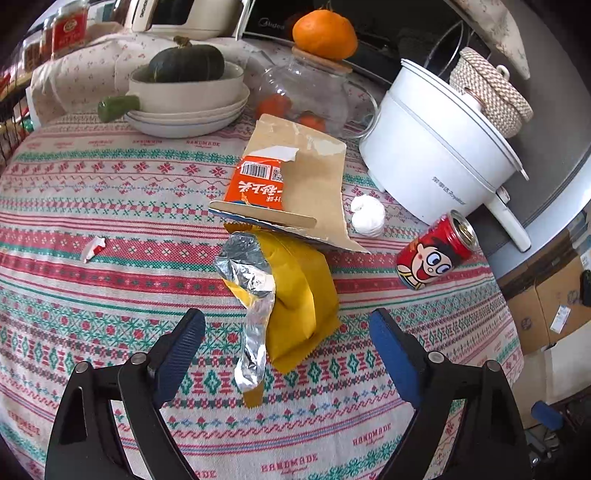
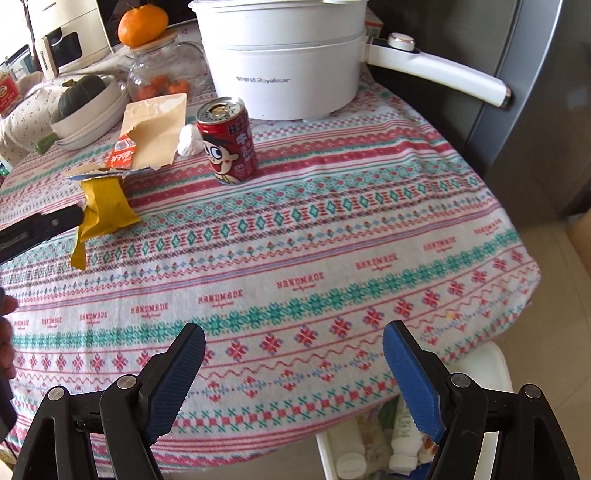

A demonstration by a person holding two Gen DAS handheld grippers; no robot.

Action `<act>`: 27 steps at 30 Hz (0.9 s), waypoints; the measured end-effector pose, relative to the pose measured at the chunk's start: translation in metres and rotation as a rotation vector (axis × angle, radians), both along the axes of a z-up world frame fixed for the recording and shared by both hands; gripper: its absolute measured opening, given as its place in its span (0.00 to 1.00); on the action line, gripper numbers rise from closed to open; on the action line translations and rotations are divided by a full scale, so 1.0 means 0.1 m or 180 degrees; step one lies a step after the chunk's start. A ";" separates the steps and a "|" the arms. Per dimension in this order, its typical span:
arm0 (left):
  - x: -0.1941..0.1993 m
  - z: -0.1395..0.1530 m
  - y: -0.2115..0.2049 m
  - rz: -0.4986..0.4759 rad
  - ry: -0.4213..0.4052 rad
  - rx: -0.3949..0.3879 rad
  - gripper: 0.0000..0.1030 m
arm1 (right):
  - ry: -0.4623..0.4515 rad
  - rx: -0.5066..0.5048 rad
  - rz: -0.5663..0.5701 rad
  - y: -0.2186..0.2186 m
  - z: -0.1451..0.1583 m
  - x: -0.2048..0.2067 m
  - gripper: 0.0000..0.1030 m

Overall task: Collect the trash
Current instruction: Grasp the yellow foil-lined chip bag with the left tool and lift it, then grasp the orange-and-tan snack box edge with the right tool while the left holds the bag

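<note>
- The left gripper [image 1: 286, 328] sits at the bottom centre of the left wrist view, jaws spread wide and holding nothing; the yellow wrapper [image 1: 295, 295] with its silver foil lining [image 1: 251, 295] lies between and just beyond the blue pads [image 1: 388, 332].
- Just above the wrapper, mid-frame, a torn brown paper pouch [image 1: 314, 184] with an orange label lies partly over it.
- A white crumpled tissue [image 1: 367, 216] rests right of the pouch, and a red drink can [image 1: 436, 254] stands at right centre, its top opened.
- A small red-and-white scrap [image 1: 92, 249] lies at left centre on the patterned tablecloth [image 1: 110, 184].
- A white electric pot [image 1: 436, 162] fills the upper right; a bowl with a dark squash [image 1: 186, 64] is at upper left, and an orange [image 1: 325, 35] sits on a glass jar at top centre.
- In the right wrist view, the right gripper [image 2: 293, 350] is at the bottom centre, jaws spread, nothing between them, over the tablecloth's edge.
- A white bin [image 2: 502, 369] holding bottles shows at lower right, below the table edge.
</note>
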State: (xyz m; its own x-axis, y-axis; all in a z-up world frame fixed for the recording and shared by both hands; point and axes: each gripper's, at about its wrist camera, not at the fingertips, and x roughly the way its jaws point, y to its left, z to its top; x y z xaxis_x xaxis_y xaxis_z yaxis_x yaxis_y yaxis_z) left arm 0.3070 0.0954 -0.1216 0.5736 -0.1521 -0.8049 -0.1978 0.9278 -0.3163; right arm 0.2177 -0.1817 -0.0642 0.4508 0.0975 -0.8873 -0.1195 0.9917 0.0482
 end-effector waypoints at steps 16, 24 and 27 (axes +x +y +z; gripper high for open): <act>-0.15 0.02 0.14 -0.0038 0.0149 -0.0145 0.33 | 0.0062 -0.0005 -0.0026 0.03 -0.06 0.06 0.80; -0.66 0.40 0.48 -0.0249 0.0080 -0.0051 0.31 | 0.0059 -0.0022 0.0032 0.24 -0.15 0.01 0.80; -0.83 0.53 0.61 -0.0332 -0.0001 0.0035 0.31 | -0.0085 -0.0038 0.0201 0.46 -0.15 -0.01 0.80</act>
State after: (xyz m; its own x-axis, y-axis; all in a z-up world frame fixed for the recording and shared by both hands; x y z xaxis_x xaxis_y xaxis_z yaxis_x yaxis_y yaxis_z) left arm 0.2244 0.1565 -0.0686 0.5553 -0.2021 -0.8067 -0.0999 0.9468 -0.3059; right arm 0.2168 -0.1355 -0.0787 0.4676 0.1158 -0.8763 -0.1829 0.9826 0.0323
